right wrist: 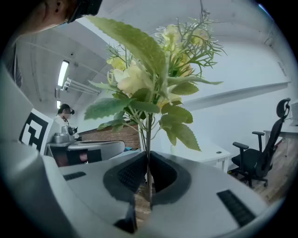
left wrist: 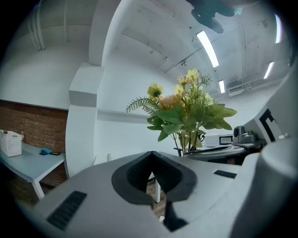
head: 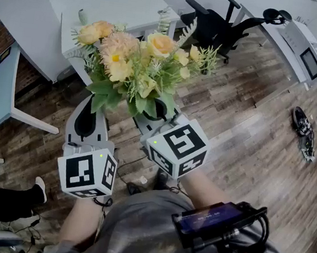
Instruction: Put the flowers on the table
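pinching flowers [head: 135,57] by stems, right tongs [right wrist: 148,169] hold them upright; left tongs [left wrist: 152,169] pressed together, empty, beside.

Head view steeply downward, gripper views close, near level, sharing flowers [head: 137,63]

Yellow and peach flowers [head: 121,55]

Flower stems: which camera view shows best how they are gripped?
The right gripper view: the stems stand pinched between the closed jaws of the right gripper. The head view shows the bouquet from above, leaves hiding the stems. The left gripper view shows them sideways, farther off.
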The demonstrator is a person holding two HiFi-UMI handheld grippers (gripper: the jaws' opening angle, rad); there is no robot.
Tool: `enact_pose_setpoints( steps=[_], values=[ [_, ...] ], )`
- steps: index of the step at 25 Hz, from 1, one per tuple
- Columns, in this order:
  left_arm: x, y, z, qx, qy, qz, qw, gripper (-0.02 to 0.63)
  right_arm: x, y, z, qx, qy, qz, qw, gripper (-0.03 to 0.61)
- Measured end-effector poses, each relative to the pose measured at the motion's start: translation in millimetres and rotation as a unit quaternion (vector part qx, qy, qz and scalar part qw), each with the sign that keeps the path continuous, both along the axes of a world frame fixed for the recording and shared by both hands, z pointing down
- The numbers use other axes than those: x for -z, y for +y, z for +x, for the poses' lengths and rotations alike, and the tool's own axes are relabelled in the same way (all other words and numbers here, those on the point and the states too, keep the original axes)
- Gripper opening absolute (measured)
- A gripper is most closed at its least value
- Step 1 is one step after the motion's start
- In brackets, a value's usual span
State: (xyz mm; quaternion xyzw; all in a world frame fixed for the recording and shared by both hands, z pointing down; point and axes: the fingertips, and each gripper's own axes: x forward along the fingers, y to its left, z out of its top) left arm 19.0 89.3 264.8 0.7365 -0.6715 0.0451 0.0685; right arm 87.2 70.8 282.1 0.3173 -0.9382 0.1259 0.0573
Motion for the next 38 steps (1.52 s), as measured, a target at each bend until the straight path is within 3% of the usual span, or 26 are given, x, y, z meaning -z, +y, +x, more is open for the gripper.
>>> enact_pose_setpoints(
  steps=[15, 18, 29, 38],
  values=[
    [-17.0, -40.9, 60.3, 0.018, -0.017, -0.012, 0.9996, 0.005, -15.6, -49.6, 58.2, 0.022, -0.013, -0.001, 1.0, 0.025],
    [-23.8, -44.4, 58.2, 0.019, -0.018, -0.017, 0.9995, 0.005, -20.8, -56.6, 57.5, 0.02, -0.02, -0.009, 1.0, 0.026],
    [-48.8, -101.7, -0.3, 0.02, 0.013, -0.018, 0.9996, 0.005, -40.8, -111.7, 10.3, 0.009, 0.005, -0.024, 1.0, 0.028],
    [-48.7, -175.1, -122.6, 0.019, 0.026, 0.003, 0.9995, 0.005, -48.4, -186.3, -106.3, 0.007, 0.01, -0.025, 1.0, 0.028]
  ],
)
